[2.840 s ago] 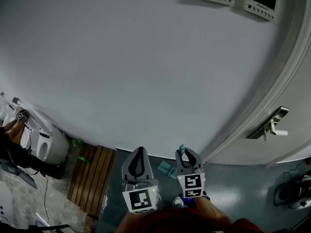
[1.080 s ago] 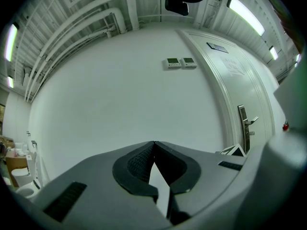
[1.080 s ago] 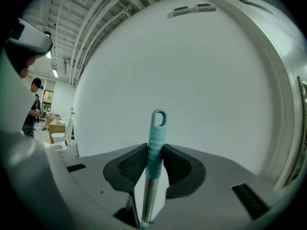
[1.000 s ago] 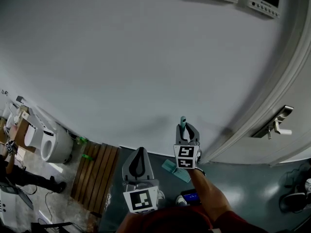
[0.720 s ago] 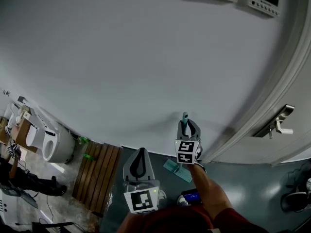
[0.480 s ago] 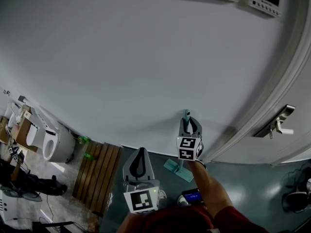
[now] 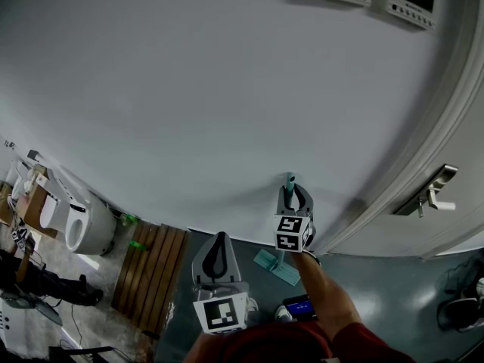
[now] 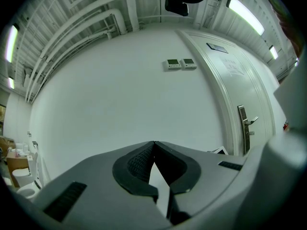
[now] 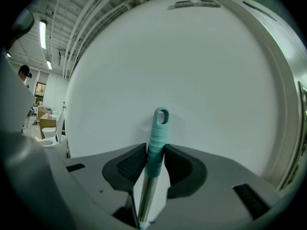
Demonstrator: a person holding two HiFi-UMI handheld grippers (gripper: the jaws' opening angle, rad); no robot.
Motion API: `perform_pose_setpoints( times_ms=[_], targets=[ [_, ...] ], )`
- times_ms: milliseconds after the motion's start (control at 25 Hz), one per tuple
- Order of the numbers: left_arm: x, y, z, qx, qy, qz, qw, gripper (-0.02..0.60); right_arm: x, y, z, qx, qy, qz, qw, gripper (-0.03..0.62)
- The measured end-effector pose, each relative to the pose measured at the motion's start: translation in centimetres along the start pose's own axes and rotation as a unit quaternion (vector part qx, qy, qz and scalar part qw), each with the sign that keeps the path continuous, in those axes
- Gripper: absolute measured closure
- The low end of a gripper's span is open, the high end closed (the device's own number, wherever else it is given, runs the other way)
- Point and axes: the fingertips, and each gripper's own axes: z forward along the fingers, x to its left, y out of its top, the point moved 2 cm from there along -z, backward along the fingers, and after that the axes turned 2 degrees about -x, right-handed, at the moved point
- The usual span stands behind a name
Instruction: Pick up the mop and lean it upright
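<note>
I'm at the tail end of the leaning step. The steel-shafted mop (image 9: 157,128) with a teal ribbed grip stands upright. Its looped tip is at the pale grey wall (image 7: 227,89), touching it as far as I can judge, near the white door frame (image 7: 401,169). Its flat teal head (image 7: 275,267) is down on the dark floor (image 7: 370,293).

My right gripper (image 7: 294,195) has the grip between its jaws. They have just been easing apart, though the pads look to be touching it on both sides. My left gripper (image 7: 218,240) hangs lower, apart from the mop, jaws together on nothing.

Next I'd finish opening and draw straight back without nudging the handle sideways, or it could slide along the wall.

No container plays a part here. The white toilet-like fixtures (image 7: 76,221) at the left edge are too far off to see into.
</note>
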Motion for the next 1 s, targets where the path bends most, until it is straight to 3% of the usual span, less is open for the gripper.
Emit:
perform_pose_setpoints(
  times_ms=[120, 280, 1000],
  targets=[
    [0.2, -0.1, 0.0, 0.002, 0.001, 0.001, 1.0, 0.568, 0.2, -1.2, 0.0, 0.024, 0.004, 0.014, 1.0, 0.416],
    [0.2, -0.4, 0.0, 0.007, 0.0, -0.001, 1.0, 0.568, 0.6, -1.3, -0.6, 0.016, 0.006, 0.015, 1.0, 0.402],
    [0.2, -0.3, -0.2, 0.004, -0.003, -0.008, 1.0, 0.568, 0.9, -0.5, -1.9, 0.003, 0.011, 0.019, 1.0, 0.399]
  ],
)
